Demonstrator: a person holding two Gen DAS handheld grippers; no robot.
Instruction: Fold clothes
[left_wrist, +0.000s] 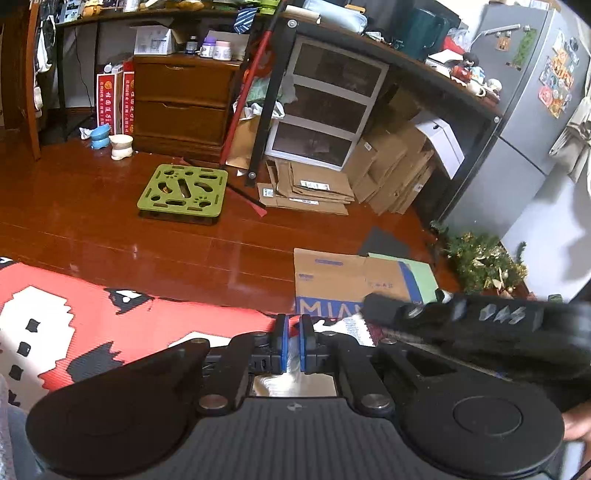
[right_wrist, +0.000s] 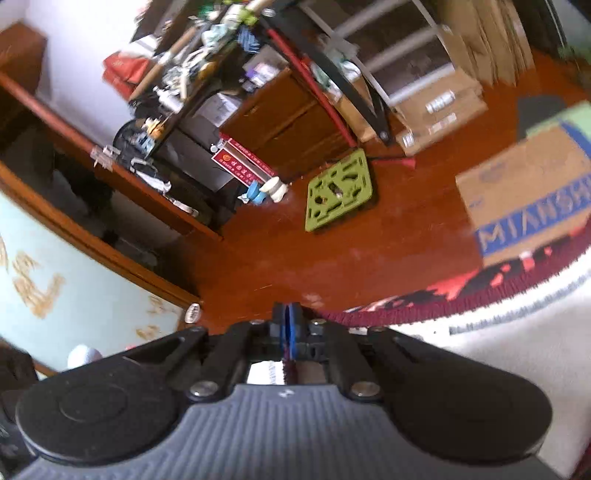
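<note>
A white knit garment with a dark red edge (right_wrist: 498, 332) lies to the right of my right gripper (right_wrist: 289, 325) in the right wrist view. The right gripper's blue pads are pressed together on the garment's red edge. In the left wrist view my left gripper (left_wrist: 292, 332) has its blue pads (left_wrist: 281, 343) close together with a strip of pale cloth (left_wrist: 293, 363) between them. The other gripper (left_wrist: 461, 325) crosses just right of it, above the white and red garment (left_wrist: 354, 326). Both grippers are over a red, white and black mat (left_wrist: 92, 317).
A flattened cardboard box marked MIAN (left_wrist: 351, 284) lies on the wooden floor beyond the mat. A green perforated tray (left_wrist: 183, 192), pet bowls (left_wrist: 110, 140), a wooden drawer chest (left_wrist: 181, 103), stacked cardboard (left_wrist: 369, 177) and a fridge (left_wrist: 528, 122) stand farther off.
</note>
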